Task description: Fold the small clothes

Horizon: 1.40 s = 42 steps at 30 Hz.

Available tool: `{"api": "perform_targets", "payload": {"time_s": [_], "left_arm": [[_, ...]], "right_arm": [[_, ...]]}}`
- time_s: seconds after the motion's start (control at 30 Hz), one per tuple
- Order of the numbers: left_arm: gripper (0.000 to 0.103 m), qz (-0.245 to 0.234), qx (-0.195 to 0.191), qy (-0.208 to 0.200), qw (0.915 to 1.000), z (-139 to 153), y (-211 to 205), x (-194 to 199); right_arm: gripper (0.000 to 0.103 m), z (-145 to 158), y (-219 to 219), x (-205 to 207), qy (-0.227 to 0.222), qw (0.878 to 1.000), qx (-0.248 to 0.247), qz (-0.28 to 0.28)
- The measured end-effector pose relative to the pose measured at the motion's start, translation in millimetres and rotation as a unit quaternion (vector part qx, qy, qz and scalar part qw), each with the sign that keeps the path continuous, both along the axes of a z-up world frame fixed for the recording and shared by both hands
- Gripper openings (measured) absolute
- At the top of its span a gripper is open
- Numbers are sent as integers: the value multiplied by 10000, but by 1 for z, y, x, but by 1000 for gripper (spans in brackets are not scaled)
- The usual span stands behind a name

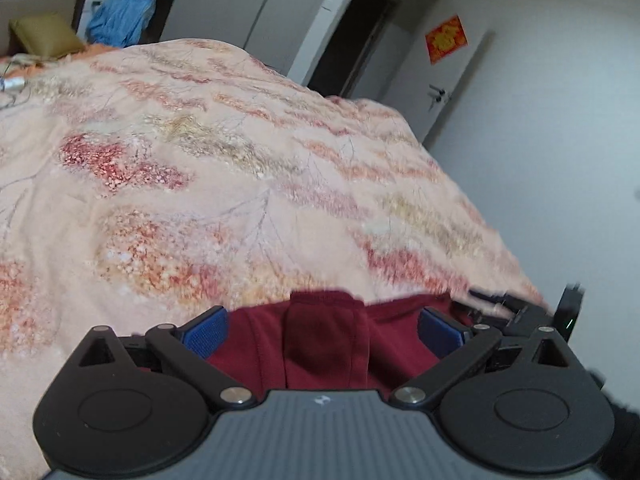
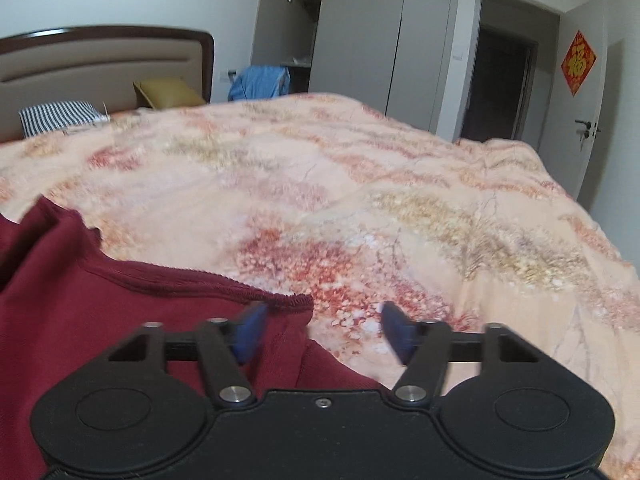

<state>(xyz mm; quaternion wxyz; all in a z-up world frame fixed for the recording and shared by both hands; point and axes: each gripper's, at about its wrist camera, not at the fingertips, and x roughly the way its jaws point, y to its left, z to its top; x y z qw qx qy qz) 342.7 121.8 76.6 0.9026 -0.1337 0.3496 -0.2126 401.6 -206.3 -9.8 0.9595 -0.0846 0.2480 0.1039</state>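
Observation:
A dark red garment [image 1: 326,344] lies on the floral bedspread [image 1: 240,168] at the near edge of the bed. In the left wrist view my left gripper [image 1: 322,330] stands wide open above it, blue pads [image 1: 204,334] well apart and clear of the cloth, with a raised fold between them. In the right wrist view the same red garment [image 2: 100,300] fills the lower left, its ribbed hem running to a corner near the middle. My right gripper [image 2: 322,334] is open, the left pad over the hem corner and the right pad over the bedspread [image 2: 400,208]. Part of the other gripper [image 1: 520,312] shows at the right of the left wrist view.
A headboard [image 2: 100,60], a striped pillow [image 2: 60,116] and an olive cushion [image 2: 168,92] sit at the far end of the bed. Blue cloth [image 2: 260,80] hangs by grey wardrobes [image 2: 380,40]. A dark doorway [image 2: 504,80] and a white door [image 2: 588,100] stand at the right.

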Motion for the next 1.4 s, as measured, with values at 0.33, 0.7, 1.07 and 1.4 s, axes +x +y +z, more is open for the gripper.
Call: {"api": "perform_targets", "payload": {"time_s": [0.33, 0.7, 1.07, 1.4], "left_arm": [[87, -246, 1516, -183, 9880, -68, -72, -65], [9, 810, 984, -295, 9914, -57, -41, -58], [6, 1808, -574, 355, 9812, -92, 26, -54], [59, 1428, -666, -2, 9875, -78, 29, -101]], "right_arm": [[81, 3, -13, -83, 39, 9981, 603, 96], [5, -18, 3, -68, 228, 9970, 710, -217], [10, -25, -16, -83, 233, 9910, 1104, -715], [47, -9, -9, -46, 326, 9943, 952, -343]]}}
